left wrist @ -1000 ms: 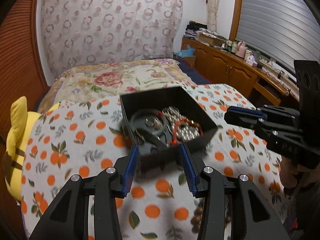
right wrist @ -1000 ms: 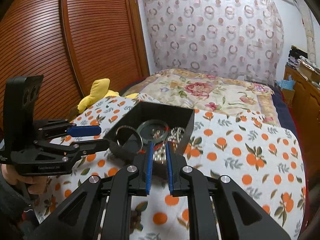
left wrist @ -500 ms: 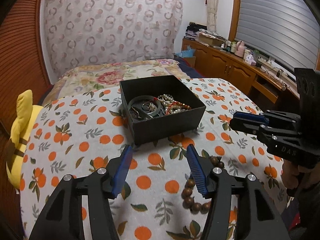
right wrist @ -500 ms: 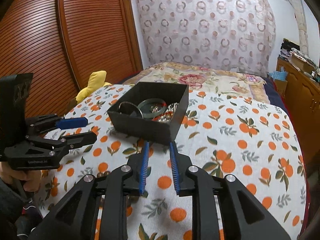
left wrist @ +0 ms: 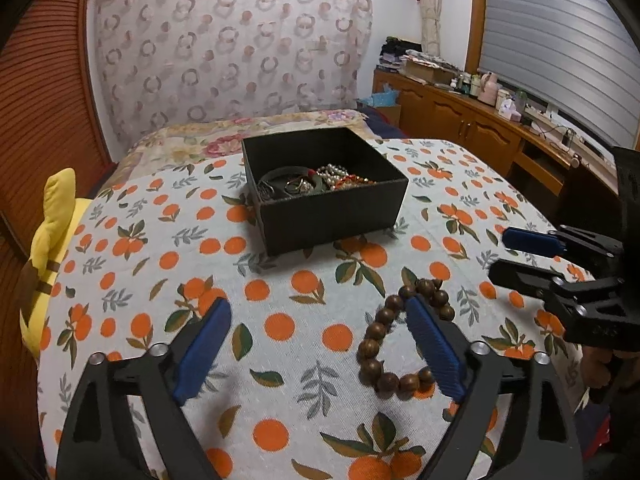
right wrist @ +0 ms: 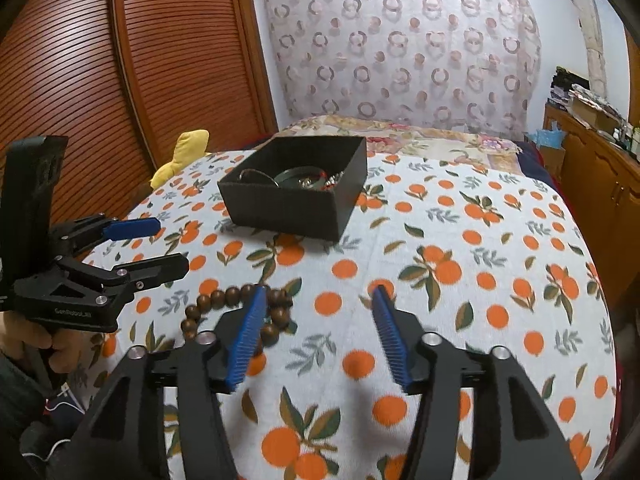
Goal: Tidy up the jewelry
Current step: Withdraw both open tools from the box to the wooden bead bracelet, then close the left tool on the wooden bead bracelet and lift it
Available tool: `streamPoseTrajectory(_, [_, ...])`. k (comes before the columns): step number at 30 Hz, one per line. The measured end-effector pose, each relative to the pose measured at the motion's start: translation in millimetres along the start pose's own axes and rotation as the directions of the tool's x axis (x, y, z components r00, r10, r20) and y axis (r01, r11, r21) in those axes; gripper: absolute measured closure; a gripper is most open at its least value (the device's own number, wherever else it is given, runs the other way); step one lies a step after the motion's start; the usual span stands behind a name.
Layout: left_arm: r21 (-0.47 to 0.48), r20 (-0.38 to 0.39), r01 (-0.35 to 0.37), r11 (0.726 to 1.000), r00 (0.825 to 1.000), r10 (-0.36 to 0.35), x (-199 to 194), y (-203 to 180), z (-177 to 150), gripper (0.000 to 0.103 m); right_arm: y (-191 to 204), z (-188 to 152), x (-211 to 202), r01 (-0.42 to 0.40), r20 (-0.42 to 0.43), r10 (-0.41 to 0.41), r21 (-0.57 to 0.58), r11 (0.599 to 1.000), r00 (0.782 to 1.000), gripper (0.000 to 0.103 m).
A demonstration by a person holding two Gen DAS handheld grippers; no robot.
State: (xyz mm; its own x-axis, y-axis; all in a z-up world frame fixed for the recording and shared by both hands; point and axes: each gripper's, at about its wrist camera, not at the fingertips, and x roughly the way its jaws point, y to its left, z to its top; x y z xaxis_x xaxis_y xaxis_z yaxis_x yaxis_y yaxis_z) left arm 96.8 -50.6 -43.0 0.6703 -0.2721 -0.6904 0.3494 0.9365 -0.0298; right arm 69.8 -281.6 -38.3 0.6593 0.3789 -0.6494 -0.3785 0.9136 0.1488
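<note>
A black open box (left wrist: 332,212) (right wrist: 294,204) stands on the orange-print cloth and holds several bracelets, bead strings and rings (left wrist: 316,182). A brown wooden bead bracelet (left wrist: 394,334) (right wrist: 236,308) lies on the cloth nearer to me. My left gripper (left wrist: 320,312) is open and empty; its right finger covers part of the bracelet. My right gripper (right wrist: 320,300) is open and empty, with its left finger over the bracelet's right part. Each gripper shows in the other's view: the right gripper (left wrist: 516,252), the left gripper (right wrist: 168,244).
The cloth-covered table (left wrist: 280,328) ends in a rounded edge. A yellow plush toy (left wrist: 52,248) sits at its left edge. A bed (left wrist: 248,132) lies behind, a wooden sideboard (left wrist: 500,132) at the right and a slatted wooden door (right wrist: 120,80) at the left.
Both grippers have pulled back from the box toward me and opened wider. The wooden bead bracelet has come into view between them.
</note>
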Motion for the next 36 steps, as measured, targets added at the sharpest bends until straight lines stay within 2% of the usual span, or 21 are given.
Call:
streamPoseTrajectory(9, [0.017, -0.049, 0.051, 0.999, 0.998, -0.050, 12.1, -9.9, -5.5, 0.017, -8.5, -17.5, -5.6, 0.012, -0.018, -0.012, 0.022, 1.000, 1.000, 0.036])
streamPoseTrajectory(11, [0.022, -0.064, 0.073, 0.997, 0.995, -0.072, 15.1, -13.0, -4.5, 0.032, -10.3, -18.5, -5.9, 0.011, -0.020, -0.010, 0.029, 1.000, 1.000, 0.036])
streamPoseTrajectory(15, [0.008, -0.110, 0.149, 0.989, 0.983, -0.147, 23.4, -16.9, -5.4, 0.053, -10.3, -19.1, -5.7, 0.009, -0.024, -0.008, 0.027, 1.000, 1.000, 0.036])
streamPoseTrajectory(17, [0.012, -0.119, 0.152, 0.988, 0.982, -0.149, 27.1, -18.1, -6.1, 0.065, -9.1, -19.1, -5.9, 0.006, -0.024, -0.006, 0.026, 1.000, 1.000, 0.036])
streamPoseTrajectory(20, [0.022, -0.138, 0.147, 0.989, 0.980, -0.143, 34.7, -19.7, -6.8, 0.074, -5.9, -18.5, -5.5, 0.001, -0.027, 0.000, 0.022, 1.000, 1.000, 0.036])
streamPoseTrajectory(25, [0.049, -0.142, 0.138, 0.989, 0.981, -0.130, 39.2, -20.6, -7.6, 0.074, -1.7, -17.9, -3.3, -0.007, -0.030, 0.007, 0.013, 1.000, 1.000, 0.036])
streamPoseTrajectory(26, [0.057, -0.143, 0.137, 0.989, 0.982, -0.128, 38.9, -21.4, -7.8, 0.086, -1.6, -18.0, -2.7, -0.008, -0.030, 0.009, 0.013, 1.000, 1.000, 0.036])
streamPoseTrajectory(27, [0.063, -0.147, 0.143, 0.988, 0.980, -0.132, 38.7, -22.0, -8.0, 0.089, -1.1, -17.9, -1.6, -0.010, -0.031, 0.010, 0.014, 1.000, 0.999, 0.036])
streamPoseTrajectory(30, [0.077, -0.118, 0.134, 0.988, 0.985, -0.125, 31.6, -23.3, -7.8, 0.091, 0.3, -18.1, 0.6, -0.012, -0.035, 0.012, 0.014, 1.000, 0.999, 0.036])
streamPoseTrajectory(36, [0.016, 0.002, 0.175, 0.984, 0.984, -0.175, -5.8, -14.5, 9.3, 0.091, 4.4, -17.6, 3.1, -0.017, -0.043, 0.017, 0.005, 1.000, 0.999, 0.036])
